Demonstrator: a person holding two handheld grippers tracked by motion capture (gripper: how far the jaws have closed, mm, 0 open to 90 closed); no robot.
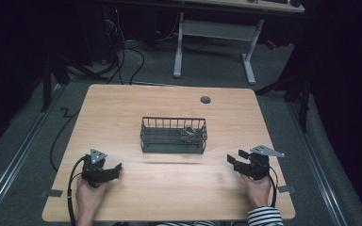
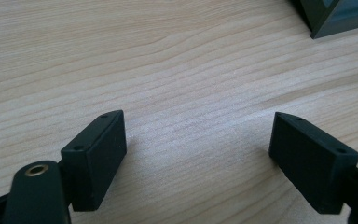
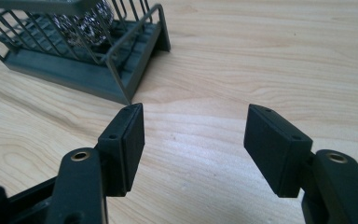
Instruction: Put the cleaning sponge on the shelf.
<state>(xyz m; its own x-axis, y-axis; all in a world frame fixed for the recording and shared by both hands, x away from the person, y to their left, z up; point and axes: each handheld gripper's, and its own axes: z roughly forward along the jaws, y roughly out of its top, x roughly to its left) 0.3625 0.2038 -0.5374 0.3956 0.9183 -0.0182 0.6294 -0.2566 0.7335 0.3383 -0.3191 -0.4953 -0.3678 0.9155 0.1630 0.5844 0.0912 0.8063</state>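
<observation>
Low on the tabletop (image 1: 169,188): left tool (image 1: 115,168) at lower left, right tool (image 1: 232,161) at lower right, both gaping wide, gripping nothing. Mid-frame, wire basket (image 1: 173,135) with steel scrubber (image 1: 188,133) in its right end.

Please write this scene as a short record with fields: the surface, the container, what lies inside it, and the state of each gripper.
surface: light wooden table
container: dark wire basket, at the table's middle, upright
contents: shiny crumpled metal scouring ball, in the basket's right part
left gripper: jaws open, nothing between them, near the table's front left
right gripper: jaws open, nothing between them, near the table's front right, pointing toward the basket
contact: neither gripper touches the basket
</observation>
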